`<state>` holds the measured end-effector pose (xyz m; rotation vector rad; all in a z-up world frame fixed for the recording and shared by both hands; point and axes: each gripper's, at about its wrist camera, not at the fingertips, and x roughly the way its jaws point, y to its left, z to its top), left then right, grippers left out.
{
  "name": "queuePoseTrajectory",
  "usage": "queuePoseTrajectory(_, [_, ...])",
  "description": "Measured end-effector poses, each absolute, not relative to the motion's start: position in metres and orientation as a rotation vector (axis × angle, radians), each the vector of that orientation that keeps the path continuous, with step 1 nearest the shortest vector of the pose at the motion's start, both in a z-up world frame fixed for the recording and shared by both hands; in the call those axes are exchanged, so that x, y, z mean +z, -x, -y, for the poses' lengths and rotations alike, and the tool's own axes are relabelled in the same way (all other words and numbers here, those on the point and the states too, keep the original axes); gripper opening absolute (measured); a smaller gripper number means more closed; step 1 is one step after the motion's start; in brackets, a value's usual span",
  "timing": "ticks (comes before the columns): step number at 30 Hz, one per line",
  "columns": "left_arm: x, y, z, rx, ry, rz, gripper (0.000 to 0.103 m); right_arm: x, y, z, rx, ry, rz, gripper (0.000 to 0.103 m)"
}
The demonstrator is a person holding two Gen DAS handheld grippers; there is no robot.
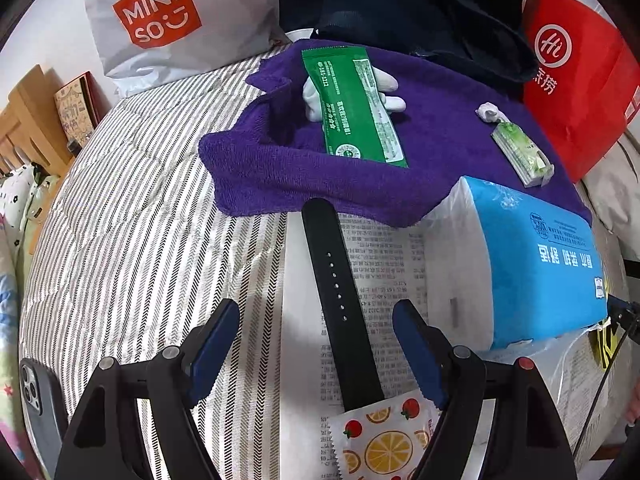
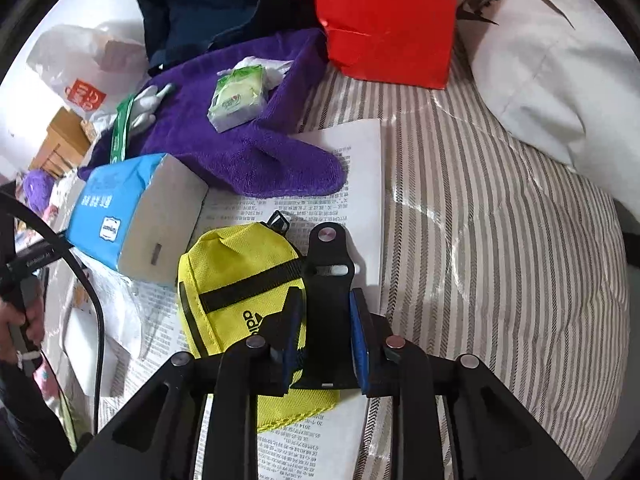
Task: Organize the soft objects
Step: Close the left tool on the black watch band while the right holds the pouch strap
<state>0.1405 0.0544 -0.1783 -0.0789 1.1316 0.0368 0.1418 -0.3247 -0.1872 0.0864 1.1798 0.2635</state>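
Observation:
In the left wrist view a black watch strap (image 1: 336, 280) with a row of holes lies on a newspaper (image 1: 384, 248). My left gripper (image 1: 316, 340) stands open astride it, and its blue pads do not touch it. In the right wrist view my right gripper (image 2: 326, 334) is shut on a second black strap piece (image 2: 328, 276) with a metal pin, held over a yellow pouch (image 2: 232, 276). A purple towel (image 1: 272, 168) lies beyond, with a green packet (image 1: 356, 108) and a small green tissue pack (image 1: 520, 152) on it.
A blue tissue pack (image 1: 532, 264) stands right of the strap, and a fruit-print sachet (image 1: 384, 440) covers its near end. A red bag (image 2: 388, 16), a white Miniso bag (image 1: 160, 12) and dark clothing (image 1: 400, 0) line the far side. A pillow (image 2: 552, 72) lies right, a phone (image 1: 36, 400) left.

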Motion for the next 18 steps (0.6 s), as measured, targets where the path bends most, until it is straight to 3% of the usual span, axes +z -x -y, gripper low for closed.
queuePoseTrajectory(6, [-0.178,-0.139,-0.054,0.037,0.081,-1.140,0.078,-0.183,-0.140,0.307,0.263,0.086,-1.155,0.021])
queuePoseTrajectory(16, [-0.183,-0.142,-0.051,0.033,0.084,-1.123,0.077,-0.169,-0.140,0.340,0.238,-0.081,-1.138,0.021])
queuePoseTrajectory(18, [-0.185,-0.144,-0.048,0.050,0.061,-1.109,0.071,-0.170,-0.140,0.340,0.230,-0.075,-1.147,0.021])
